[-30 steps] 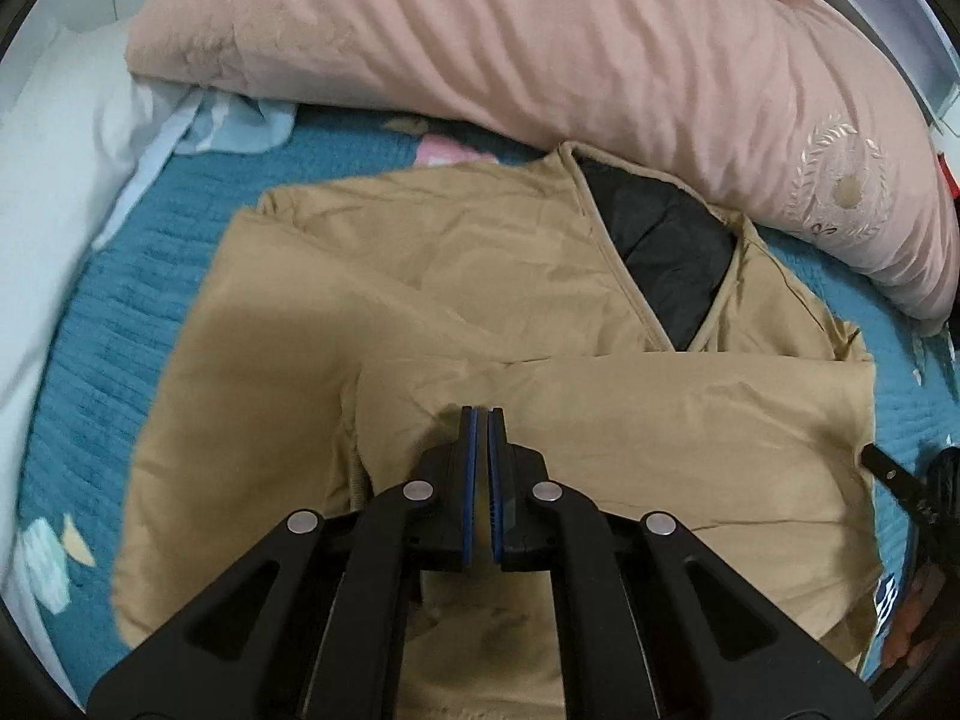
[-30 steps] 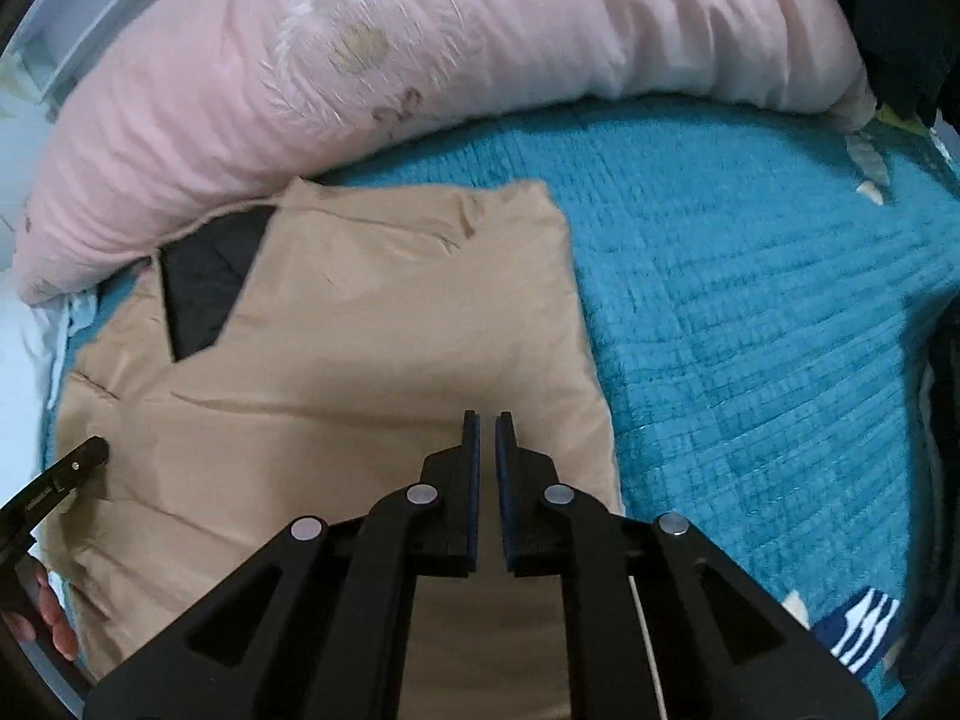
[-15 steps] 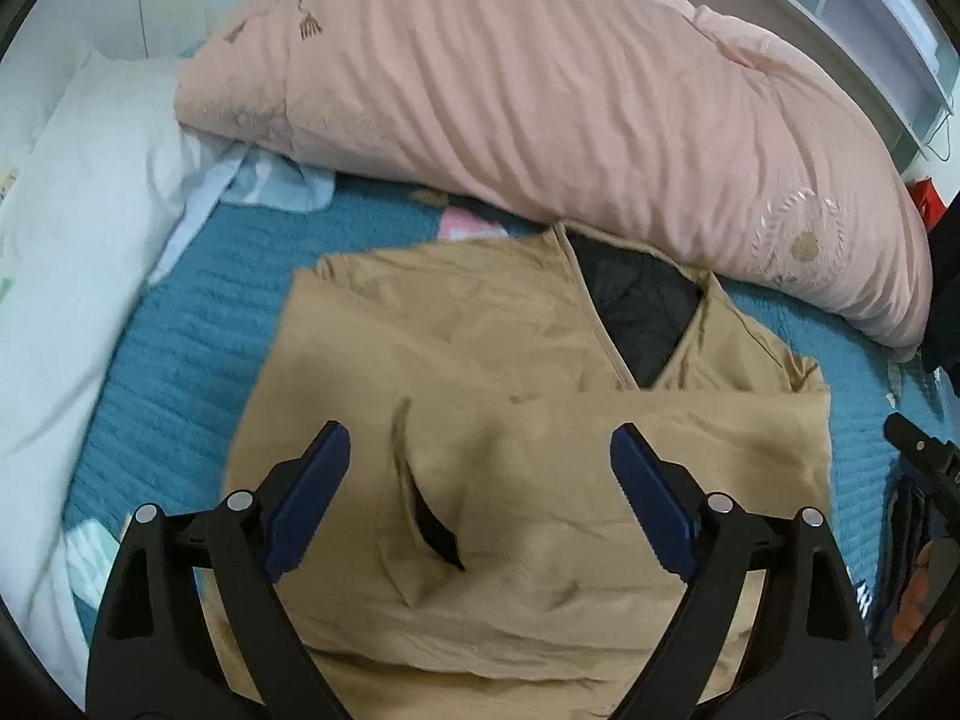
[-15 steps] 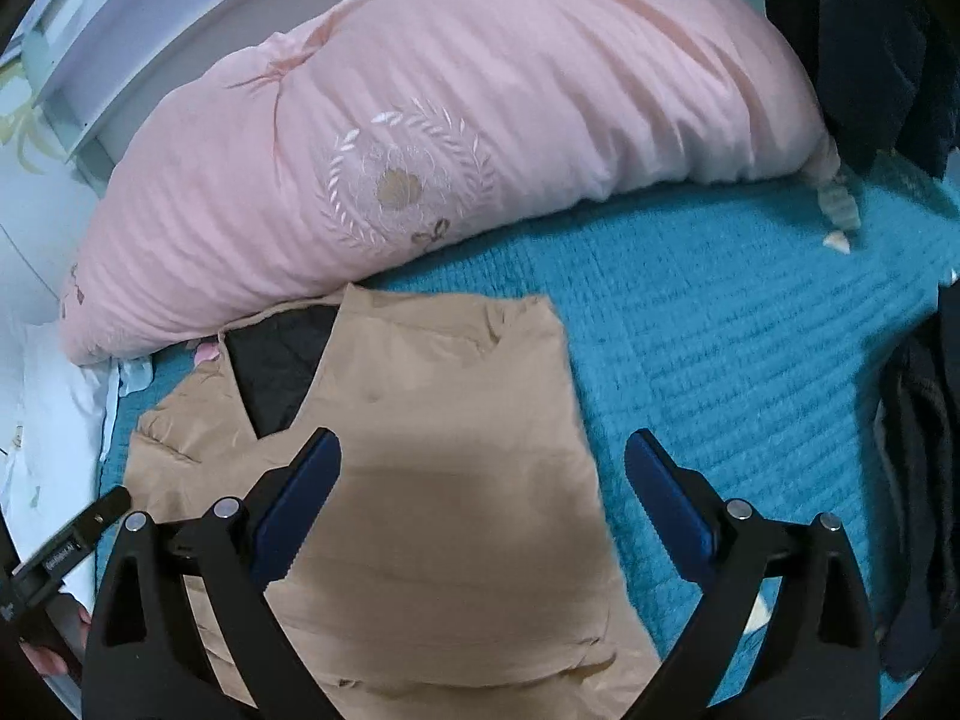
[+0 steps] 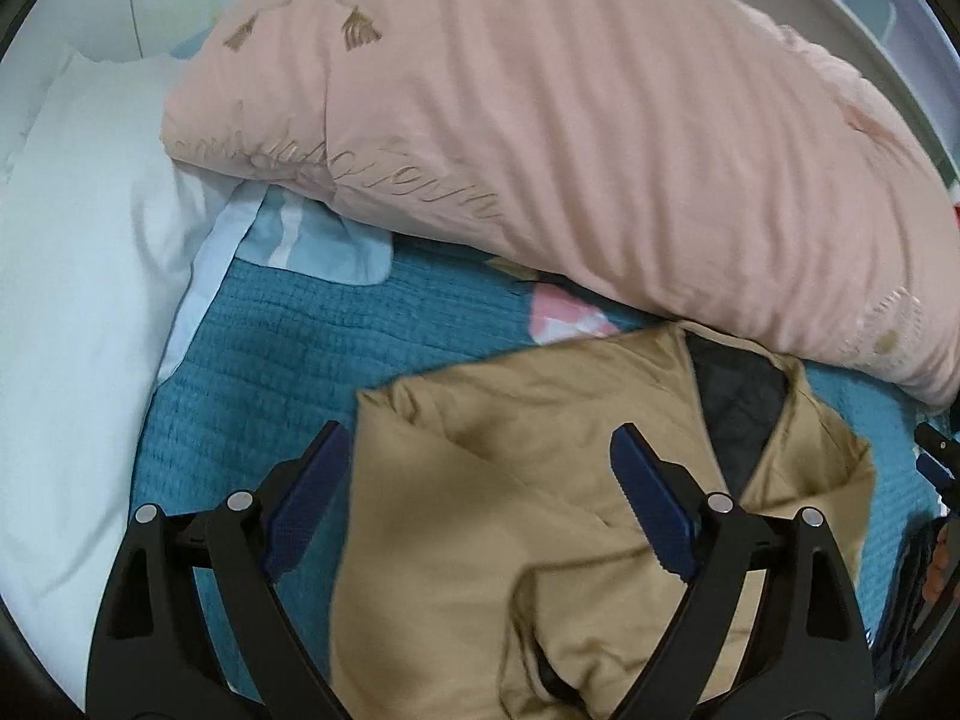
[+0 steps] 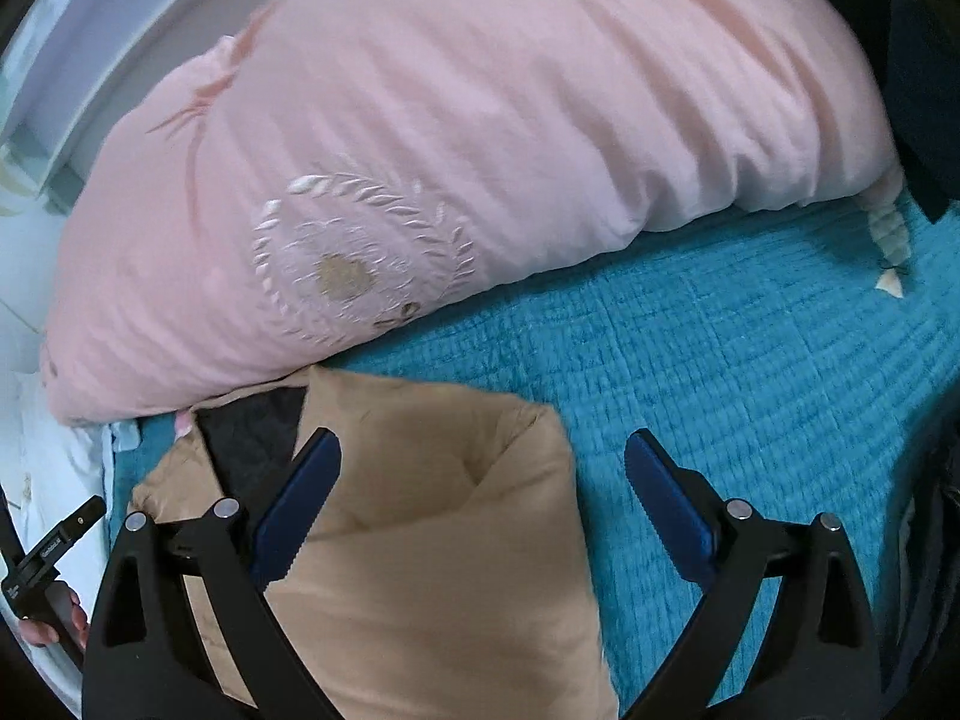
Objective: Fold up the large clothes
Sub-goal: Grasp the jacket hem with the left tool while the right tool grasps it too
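Left gripper (image 5: 480, 474): jaws spread wide, nothing between the blue pads (image 5: 309, 495), poised over the near left part of the jacket (image 5: 540, 480). Right gripper (image 6: 483, 489): likewise wide open and empty, above the jacket's (image 6: 432, 540) right edge. Jacket: tan, folded on itself, lying on the teal bedspread (image 6: 750, 396) with its far edge touching the pink duvet (image 6: 450, 150); dark quilted lining (image 5: 738, 408) exposed in a V at the neck; a rumpled fold with a dark opening at lower centre in the left view. White pillow (image 5: 78, 300) to the left, well apart from the jacket. Near edge of jacket cut off by both frames and partly hidden behind the gripper arms. Dark items at the right margins too cropped to identify.
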`<state>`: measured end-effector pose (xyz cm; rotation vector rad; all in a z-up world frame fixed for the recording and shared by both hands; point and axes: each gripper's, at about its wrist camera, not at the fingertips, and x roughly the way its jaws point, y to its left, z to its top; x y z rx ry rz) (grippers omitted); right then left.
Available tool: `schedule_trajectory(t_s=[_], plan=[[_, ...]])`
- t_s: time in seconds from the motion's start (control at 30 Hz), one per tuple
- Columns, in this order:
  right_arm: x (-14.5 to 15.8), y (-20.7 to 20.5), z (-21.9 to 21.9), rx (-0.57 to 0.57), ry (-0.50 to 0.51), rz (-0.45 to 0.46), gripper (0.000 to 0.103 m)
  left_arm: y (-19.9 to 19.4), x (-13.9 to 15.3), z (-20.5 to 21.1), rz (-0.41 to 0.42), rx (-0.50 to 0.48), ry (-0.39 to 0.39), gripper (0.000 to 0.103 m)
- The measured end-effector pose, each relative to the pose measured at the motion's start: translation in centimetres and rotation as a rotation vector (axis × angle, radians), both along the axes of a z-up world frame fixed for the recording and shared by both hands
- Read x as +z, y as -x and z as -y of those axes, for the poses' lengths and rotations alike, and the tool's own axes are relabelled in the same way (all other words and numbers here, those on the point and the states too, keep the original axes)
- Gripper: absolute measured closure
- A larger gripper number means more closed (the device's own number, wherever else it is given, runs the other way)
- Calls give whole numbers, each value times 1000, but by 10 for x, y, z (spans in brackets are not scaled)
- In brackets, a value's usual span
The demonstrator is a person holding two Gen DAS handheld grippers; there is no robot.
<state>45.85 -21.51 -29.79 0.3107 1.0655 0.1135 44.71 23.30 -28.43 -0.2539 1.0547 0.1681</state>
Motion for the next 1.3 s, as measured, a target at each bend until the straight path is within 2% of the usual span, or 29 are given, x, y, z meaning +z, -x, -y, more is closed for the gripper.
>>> schedule_trajectory(t_s=[0.1,0.2,0.27,0.3,0.37,0.4,0.43,0.47,0.5,0.53,0.57,0.63,0.8,1.0,1.3], plan=[[-14,-18,0,5,-16,-52,12,-16,-14,-14,-48,7,29,14],[-29,-31,0,26,-32,-109,21,-28,-27,-23,-81,15,31,14],[-40,-38,-2,33,-23,-153,31,-35,-36,-27,-107,8,41,15],[-45,-42,-2,42,-20,-173,32,-37,-40,-28,-118,9,41,15],[-55,-46,-4,53,-16,-211,42,-42,-50,-30,-140,8,44,23],[-60,-48,-6,57,-12,-226,43,-45,-59,-31,-166,2,42,35],[-64,-49,-7,60,-4,-238,50,-46,-65,-31,-182,4,27,55],[-67,-50,-8,61,12,-245,62,-46,-69,-31,-189,2,20,65],[-71,-50,-9,56,48,-257,70,-46,-73,-30,-189,-17,35,74],[-73,-50,-10,41,100,-262,79,-45,-72,-27,-180,-30,27,76],[-72,-49,-10,40,103,-254,86,-44,-70,-25,-172,-40,13,80],[-68,-46,-10,50,93,-231,92,-42,-66,-23,-162,-49,6,84],[-51,-34,-8,54,87,-181,96,-35,-48,-26,-134,-32,37,86],[-20,-15,2,37,52,-127,96,-19,-11,-26,-82,-46,22,87],[50,33,6,30,14,-34,97,34,71,-27,28,-51,40,89]])
